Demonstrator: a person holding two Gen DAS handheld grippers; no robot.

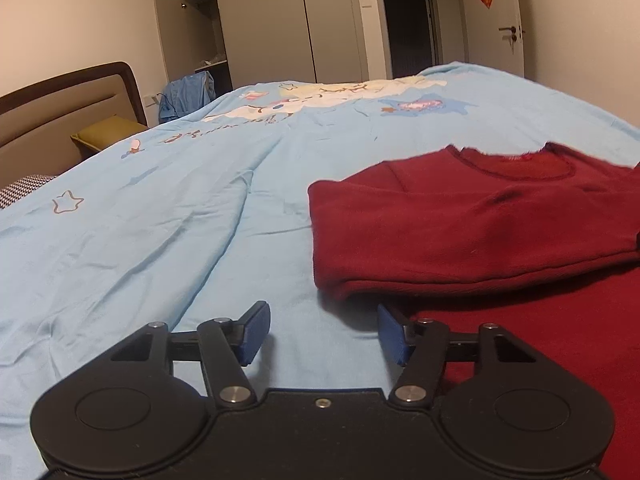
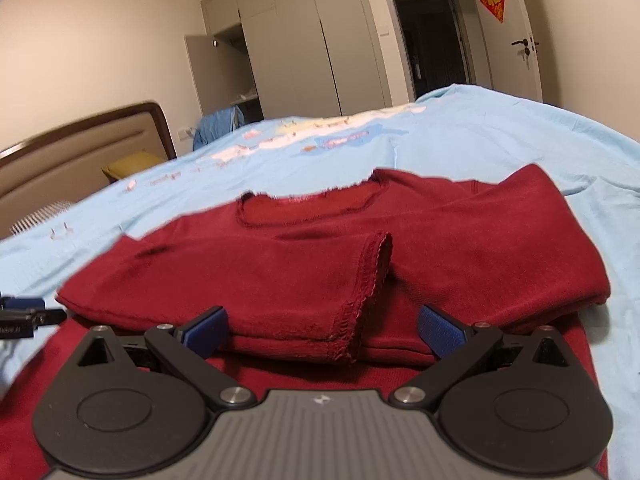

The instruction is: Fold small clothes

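- Right wrist view shows the red sweater (image 2: 320, 264) lying across the middle of the frame on the light blue bedspread (image 2: 500, 140), neckline toward the top.
- Both sleeves are already crossed over the chest; one cuff (image 2: 368, 292) ends at frame centre.
- Your right gripper (image 2: 322, 330) sits at the bottom centre with its jaws spread wide, holding nothing, just before the folded sleeves.
- In the left wrist view your left gripper (image 1: 324, 332) is likewise spread and empty, at the sweater's left edge, lower centre.
- What is left, by my judgement: fold the body over, bottom hem to collar.
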